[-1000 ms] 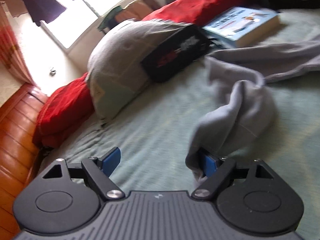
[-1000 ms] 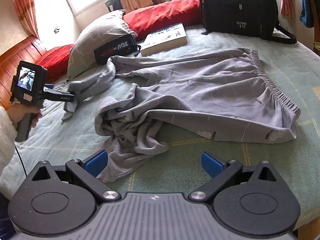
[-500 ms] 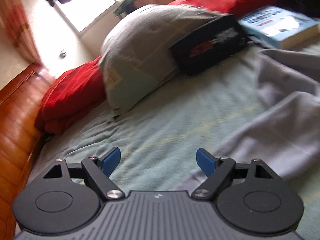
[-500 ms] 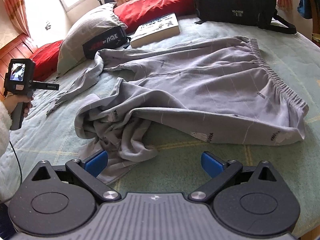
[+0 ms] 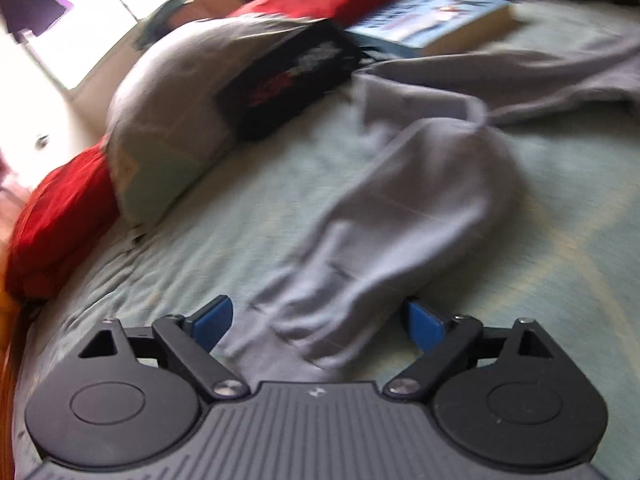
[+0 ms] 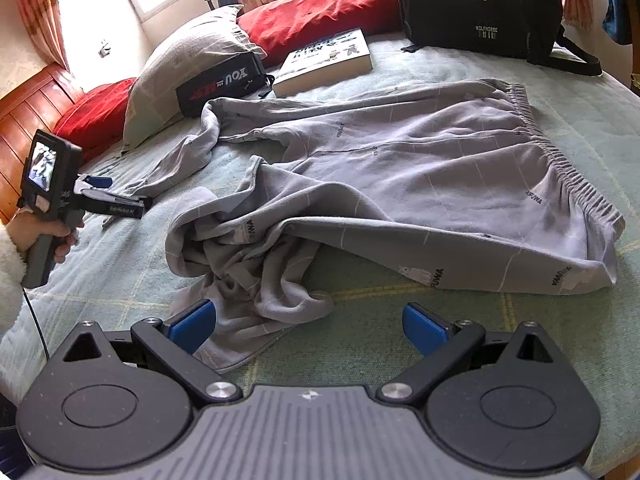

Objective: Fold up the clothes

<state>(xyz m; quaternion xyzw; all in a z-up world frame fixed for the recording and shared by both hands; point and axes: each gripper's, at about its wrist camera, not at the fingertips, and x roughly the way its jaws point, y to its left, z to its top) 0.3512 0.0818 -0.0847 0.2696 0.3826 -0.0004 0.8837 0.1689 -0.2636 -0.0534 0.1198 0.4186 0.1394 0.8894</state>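
Between my left gripper's spread jaws the grey garment's sleeve lay again, after sliding off to the side 0.5 s earlier, so I judged I was lined up to grasp the cuff. My right gripper hovered released over the other crumpled sleeve on the pale green bed. Soft, thick fleece, still unfolded, elastic hem ruffled.

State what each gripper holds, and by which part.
Nothing held. Left gripper is open with the grey garment's sleeve lying between its fingers; right gripper is open.
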